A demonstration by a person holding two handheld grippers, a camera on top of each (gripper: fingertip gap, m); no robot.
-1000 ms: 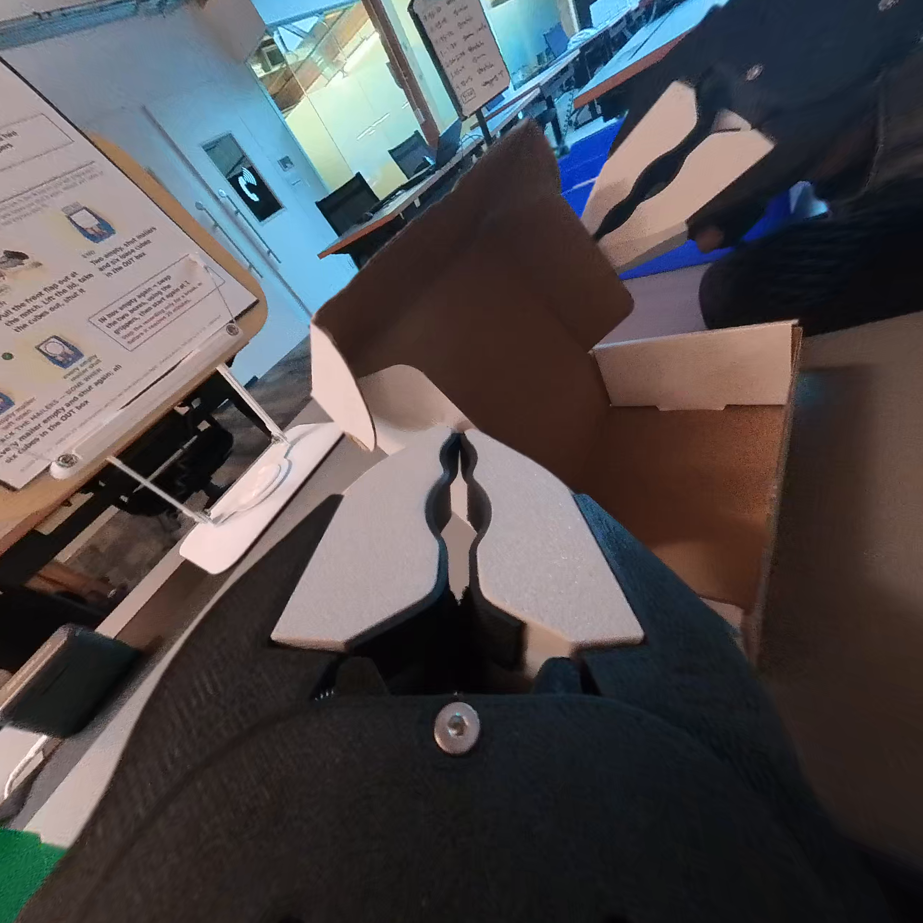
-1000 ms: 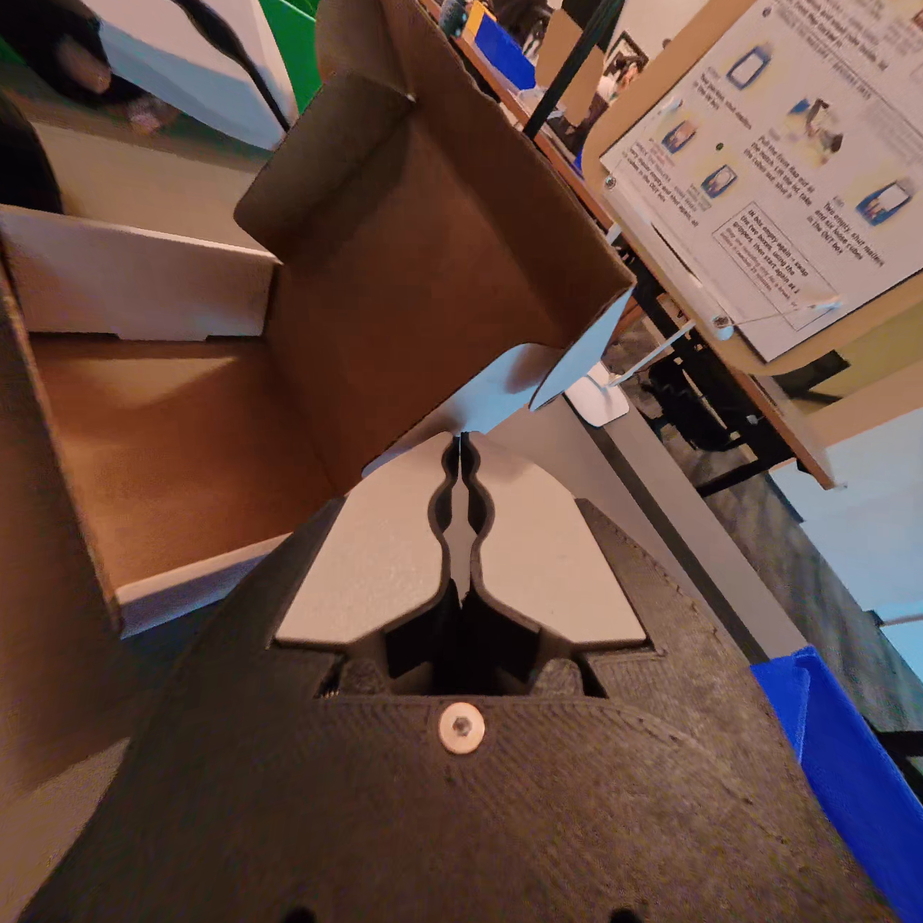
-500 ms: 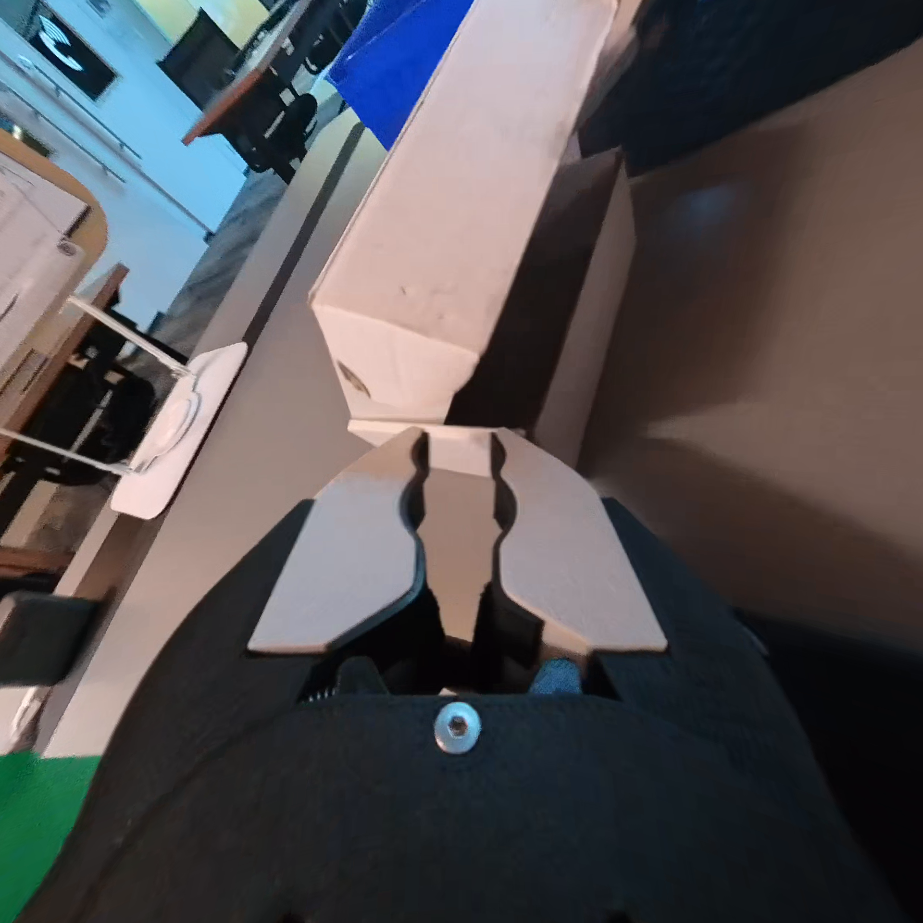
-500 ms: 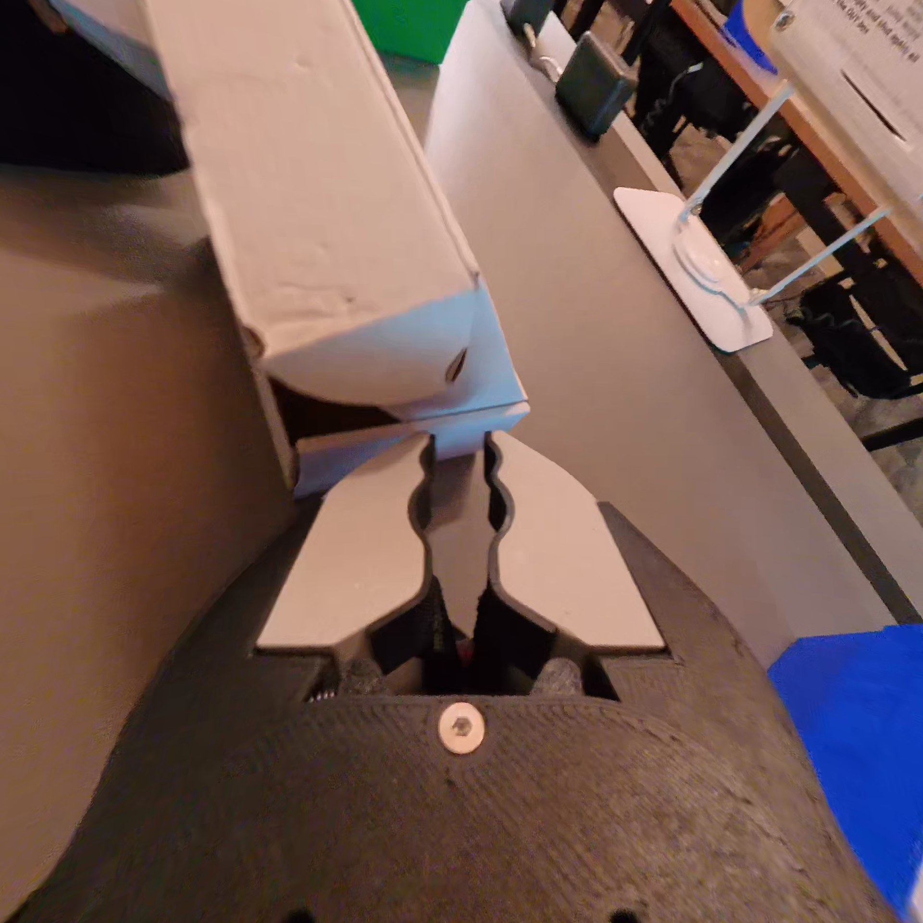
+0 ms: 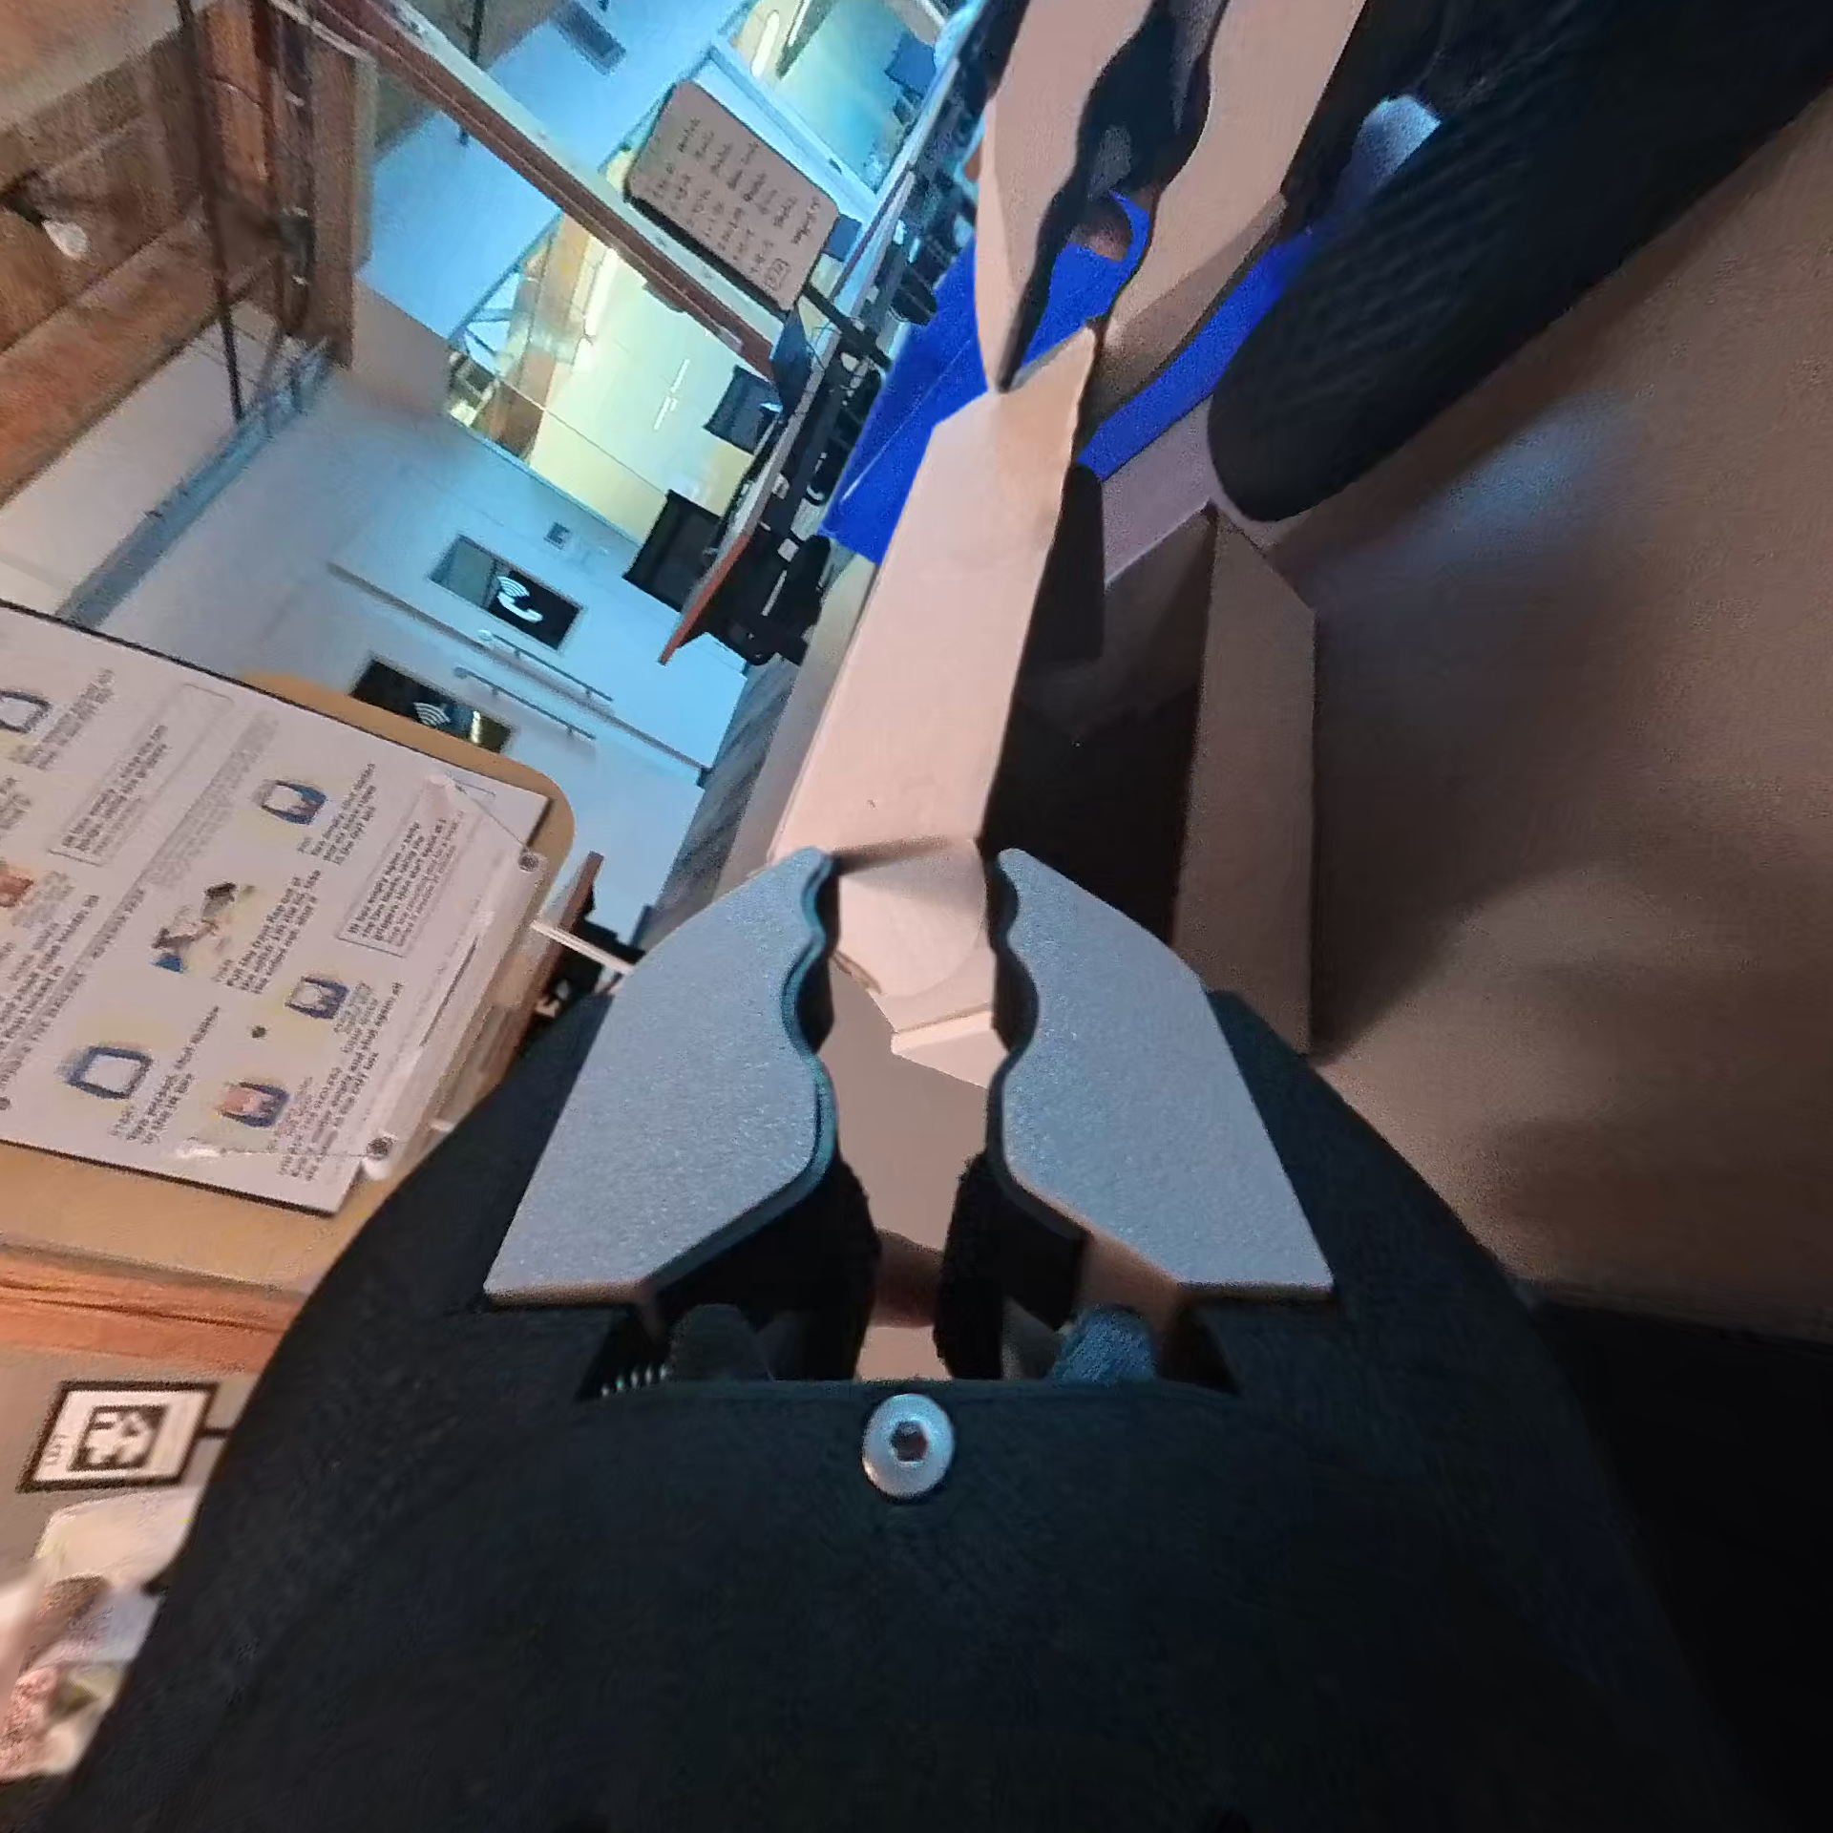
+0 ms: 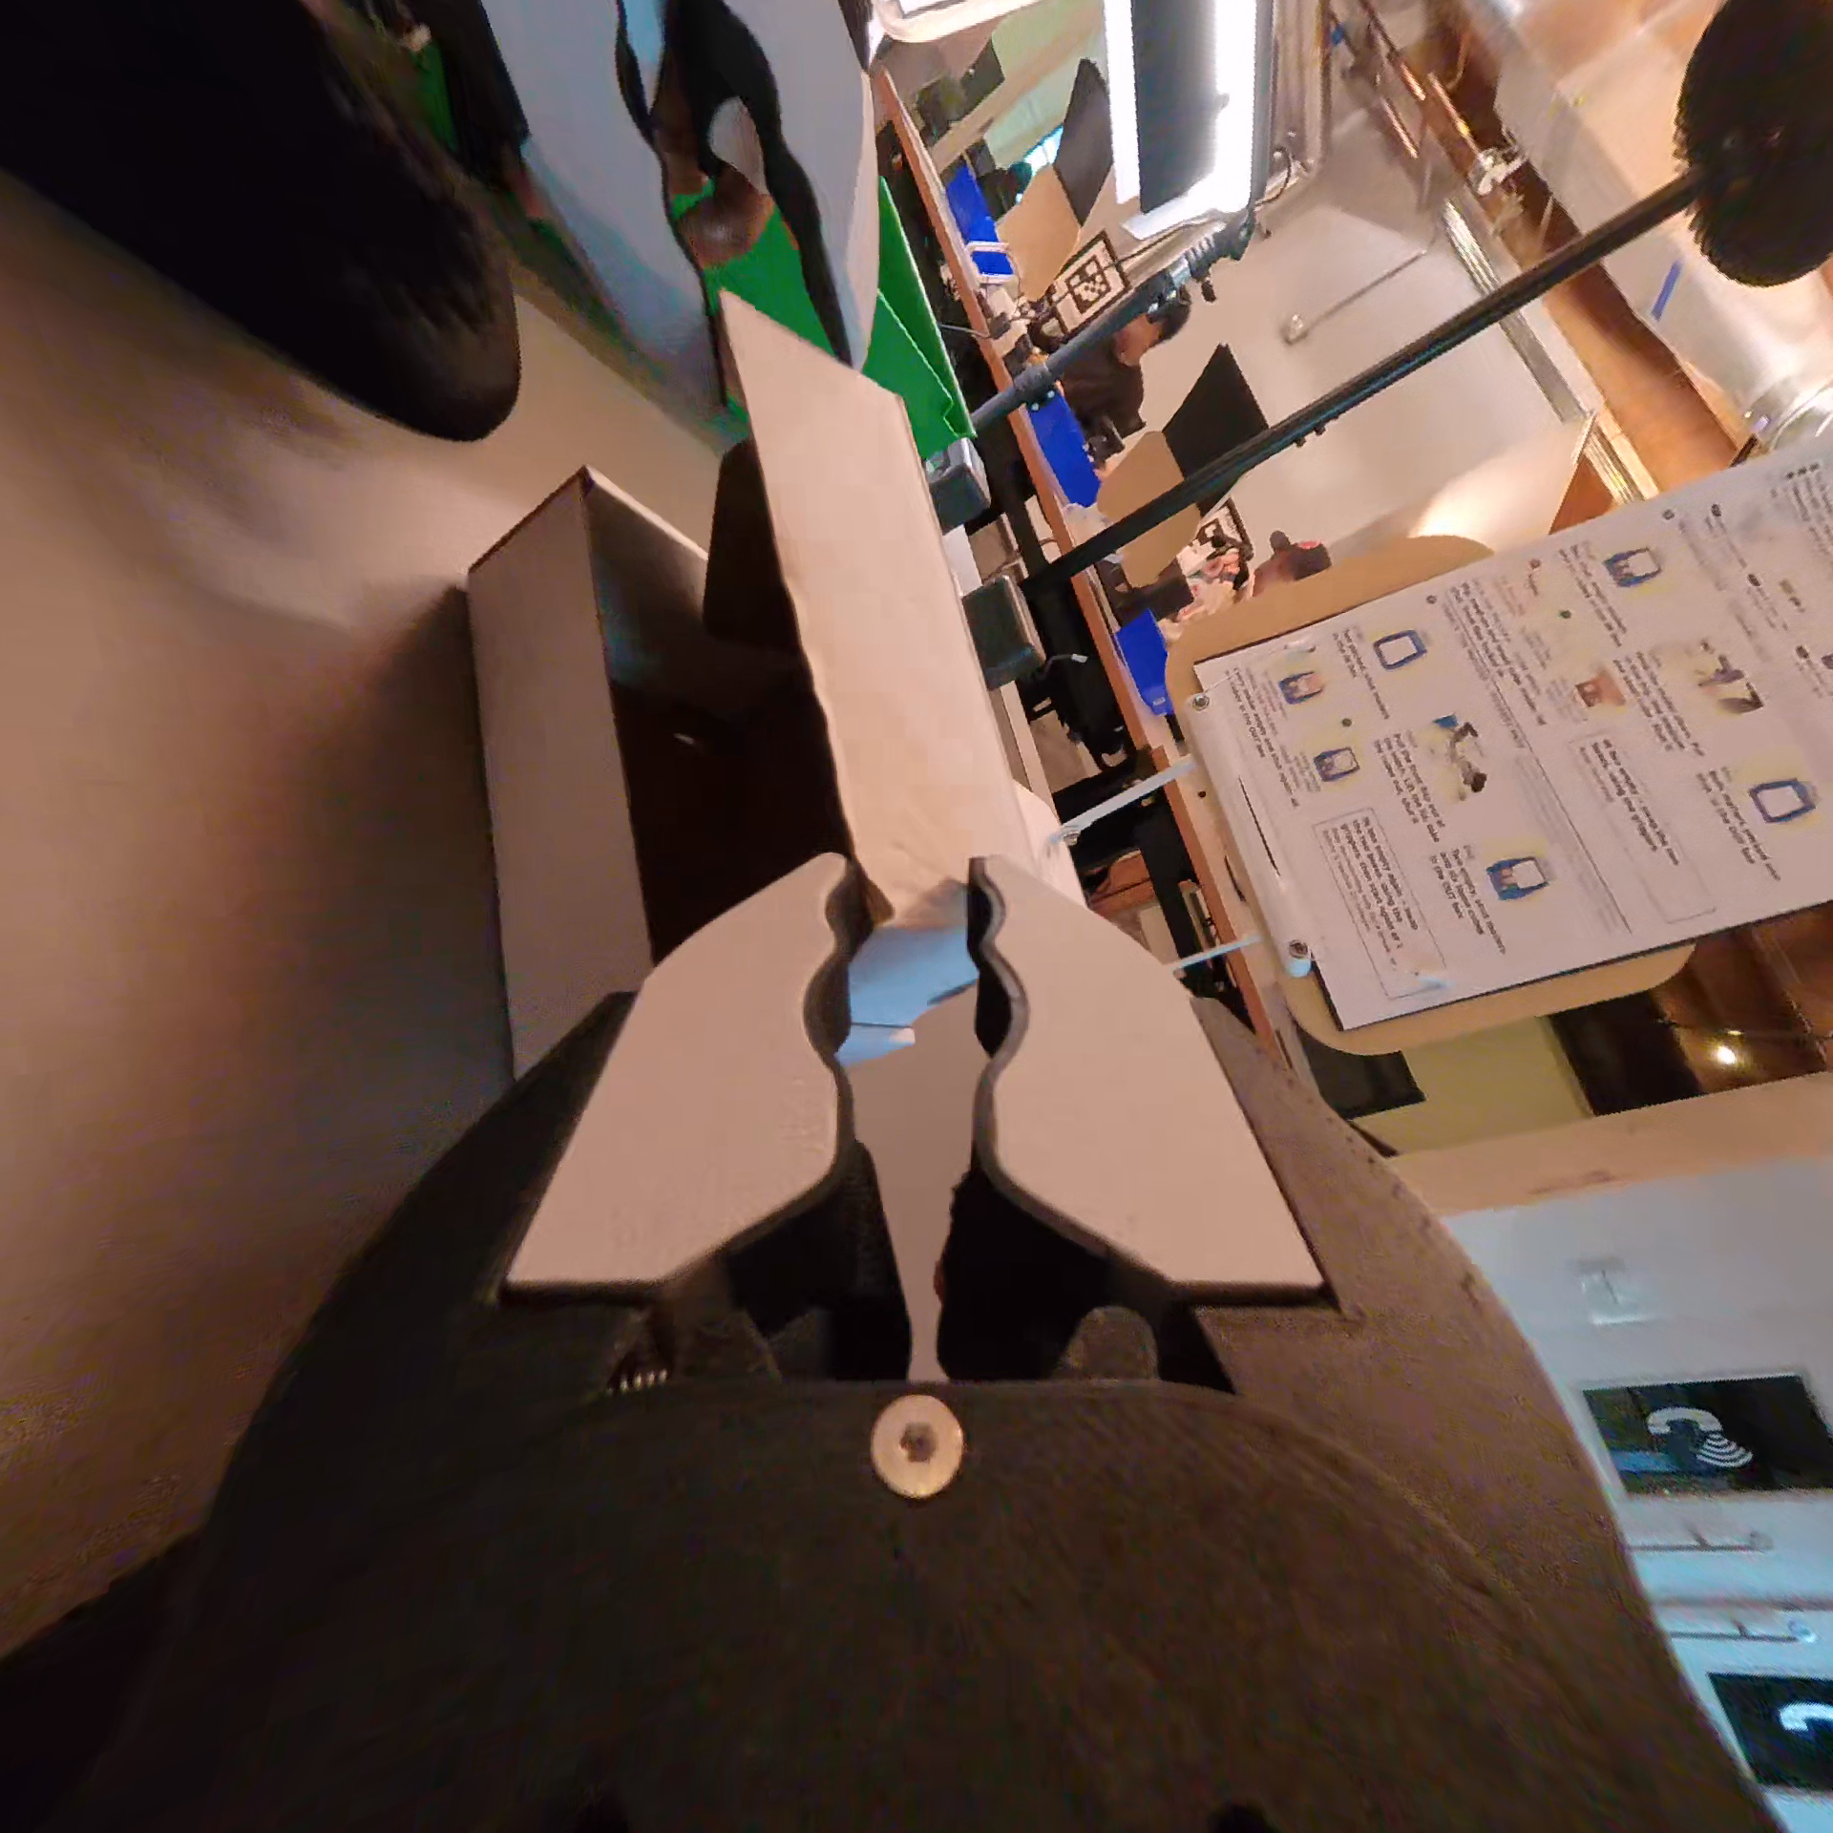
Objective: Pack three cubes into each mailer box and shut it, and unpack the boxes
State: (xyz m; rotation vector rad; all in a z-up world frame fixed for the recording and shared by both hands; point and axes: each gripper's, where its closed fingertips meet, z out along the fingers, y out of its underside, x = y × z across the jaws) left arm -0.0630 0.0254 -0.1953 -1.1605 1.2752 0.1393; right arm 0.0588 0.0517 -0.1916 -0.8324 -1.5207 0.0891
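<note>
A mailer box, brown inside (image 5: 1537, 794) and white outside, fills both views. Its white lid (image 5: 942, 645) is folded over toward the box body, with a dark gap under it. My left gripper (image 5: 913, 893) has its jaws a little apart and closed on one end corner of the lid. My right gripper (image 6: 913, 893) holds the other end corner of the lid (image 6: 863, 645) the same way, beside the box wall (image 6: 555, 794). Each gripper shows far off in the other's view, at the lid's far end (image 5: 1091, 198) (image 6: 714, 149). No cubes are in view.
An instruction sheet on a tilted board stands beyond the table (image 5: 248, 942) (image 6: 1537, 774). A blue bin (image 5: 922, 417) lies past the box on one side, a green bin (image 6: 893, 327) on the other. A black pole (image 6: 1289, 427) crosses the background. About 12 centimetres separates my left fingertips from my right.
The lid stood open a second ago and has swung down over the box. Both grippers opened slightly, took the lid's end corners, and now tilt upward.
</note>
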